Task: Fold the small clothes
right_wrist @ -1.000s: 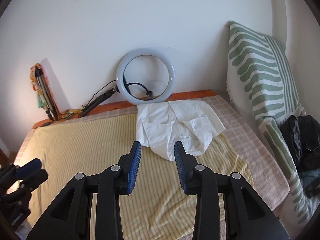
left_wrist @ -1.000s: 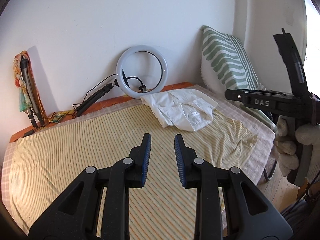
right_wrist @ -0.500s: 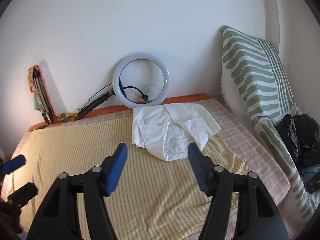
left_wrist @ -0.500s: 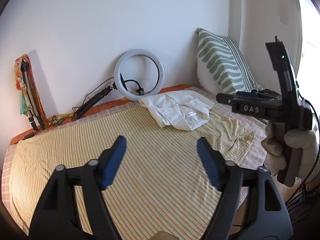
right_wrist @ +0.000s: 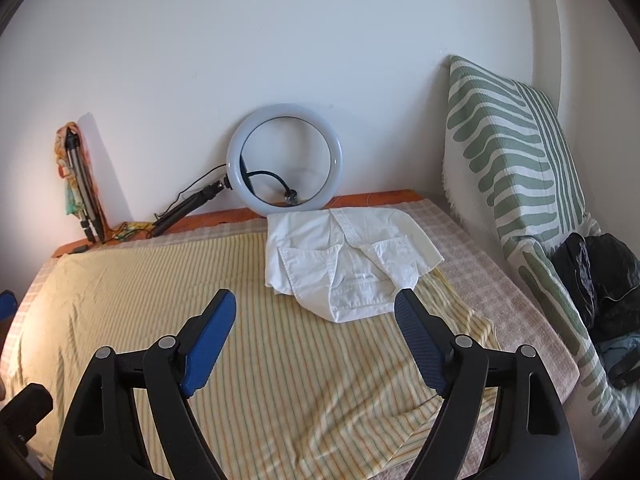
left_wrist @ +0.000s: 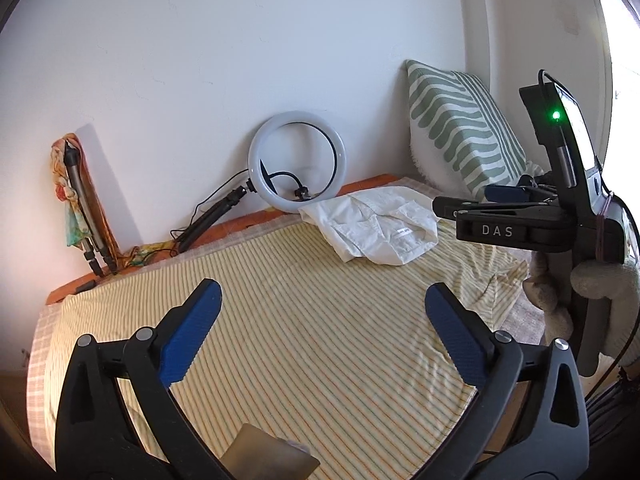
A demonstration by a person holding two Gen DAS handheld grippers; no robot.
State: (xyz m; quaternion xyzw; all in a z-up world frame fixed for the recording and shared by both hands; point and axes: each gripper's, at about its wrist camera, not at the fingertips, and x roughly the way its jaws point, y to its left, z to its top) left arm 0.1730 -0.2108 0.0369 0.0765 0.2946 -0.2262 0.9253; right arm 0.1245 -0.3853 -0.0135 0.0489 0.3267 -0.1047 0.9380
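While crumpled, white shirt point(right_wrist: 352, 260) | striped ribbed sheet point(right_wrist: 280, 360) | round ring light point(right_wrist: 285, 159)

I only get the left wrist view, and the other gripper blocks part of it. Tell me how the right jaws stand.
Observer: The right gripper has its jaws wide open, holding nothing, short of the shirt.
Operator: Report what sits behind it, by the pillow.
Observer: A black bag rests at the foot of the pillow.
Operator: Give me the shirt's near edge.
Observer: Its hem lies on the striped sheet and shows between the open jaws, touching neither.
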